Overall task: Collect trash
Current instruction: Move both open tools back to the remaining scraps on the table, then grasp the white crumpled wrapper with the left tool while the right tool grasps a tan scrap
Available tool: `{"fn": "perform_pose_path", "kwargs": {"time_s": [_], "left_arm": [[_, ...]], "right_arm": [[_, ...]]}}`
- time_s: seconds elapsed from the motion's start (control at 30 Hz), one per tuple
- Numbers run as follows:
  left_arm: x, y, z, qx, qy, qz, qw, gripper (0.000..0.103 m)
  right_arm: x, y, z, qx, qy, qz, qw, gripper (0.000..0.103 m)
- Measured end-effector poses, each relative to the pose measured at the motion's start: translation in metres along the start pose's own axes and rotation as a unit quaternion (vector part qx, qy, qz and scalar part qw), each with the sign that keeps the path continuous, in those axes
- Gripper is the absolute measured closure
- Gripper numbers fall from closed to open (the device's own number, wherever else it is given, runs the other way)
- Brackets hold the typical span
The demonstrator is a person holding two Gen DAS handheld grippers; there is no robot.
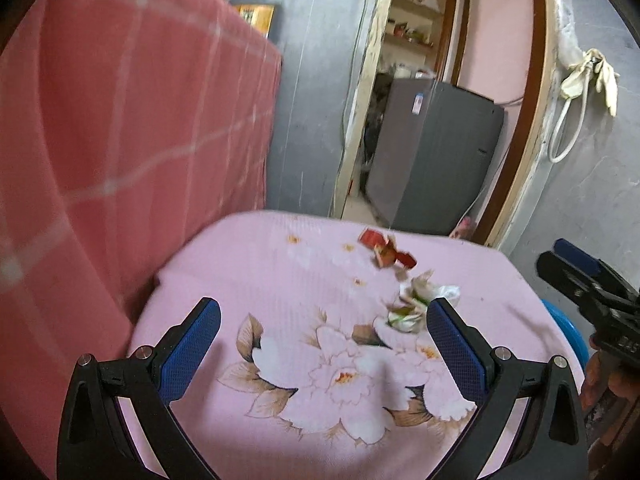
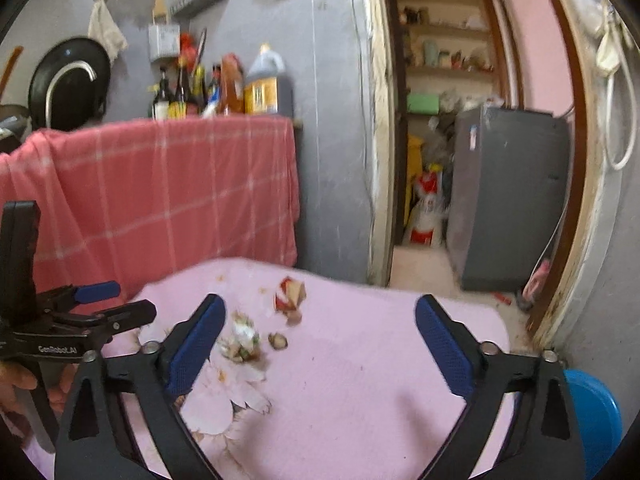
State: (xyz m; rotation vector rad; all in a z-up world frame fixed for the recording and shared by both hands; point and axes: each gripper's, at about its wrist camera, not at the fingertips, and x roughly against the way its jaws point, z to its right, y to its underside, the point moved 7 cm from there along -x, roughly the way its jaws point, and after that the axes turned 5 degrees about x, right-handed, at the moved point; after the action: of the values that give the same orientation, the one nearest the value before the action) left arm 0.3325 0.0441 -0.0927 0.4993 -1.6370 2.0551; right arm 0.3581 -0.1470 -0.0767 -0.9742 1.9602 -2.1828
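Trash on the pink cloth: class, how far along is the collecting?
Done: nothing visibly collected. In hand: nothing; the left gripper and right gripper are open and empty. Left: the red wrapper, the white crumpled scraps and a small brown bit.

Both views are smeared by motion blur. On the pink flowered cloth (image 1: 280, 280) the scraps of trash (image 1: 412, 304) are too blurred to identify, beyond a red wrapper (image 1: 384, 250) behind them. The right finger (image 1: 456, 344) of the left gripper covers part of the scraps. Right of the cloth, a blue bin (image 2: 592, 412) is cut off by the picture's edge. Labels on the bottles (image 2: 208, 88) beyond the cloth are unreadable.
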Motion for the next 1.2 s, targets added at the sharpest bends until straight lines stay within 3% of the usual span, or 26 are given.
{"fn": "perform_pose_path", "kwargs": {"time_s": [0.1, 0.33, 0.43, 0.57, 0.83, 1.13, 1.2], "left_arm": [[-0.008, 0.004, 0.004, -0.004, 0.010, -0.019, 0.9998, 0.006], [-0.033, 0.015, 0.026, -0.034, 0.045, -0.083, 0.9949, 0.033], [-0.046, 0.019, 0.036, -0.040, 0.062, -0.112, 0.9910, 0.040], [-0.055, 0.022, 0.050, -0.052, 0.086, -0.137, 0.9854, 0.051], [-0.071, 0.018, 0.055, -0.055, 0.086, -0.150, 0.9834, 0.080], [-0.072, 0.011, 0.048, -0.031, 0.094, -0.152, 0.9834, 0.090], [-0.070, 0.010, 0.046, -0.030, 0.088, -0.149, 0.9844, 0.098]], "right_arm": [[-0.016, 0.010, 0.002, -0.006, -0.009, -0.038, 0.999, 0.025], [-0.048, 0.028, 0.003, -0.027, -0.052, -0.122, 0.991, 0.047], [-0.060, 0.033, 0.004, -0.029, -0.066, -0.148, 0.986, 0.051], [-0.070, 0.040, 0.005, -0.033, -0.069, -0.172, 0.982, 0.052], [-0.072, 0.041, 0.006, -0.040, -0.074, -0.180, 0.980, 0.052], [-0.082, 0.044, -0.002, -0.030, -0.085, -0.197, 0.976, 0.052], [-0.083, 0.045, -0.002, -0.032, -0.088, -0.200, 0.975, 0.052]]}}
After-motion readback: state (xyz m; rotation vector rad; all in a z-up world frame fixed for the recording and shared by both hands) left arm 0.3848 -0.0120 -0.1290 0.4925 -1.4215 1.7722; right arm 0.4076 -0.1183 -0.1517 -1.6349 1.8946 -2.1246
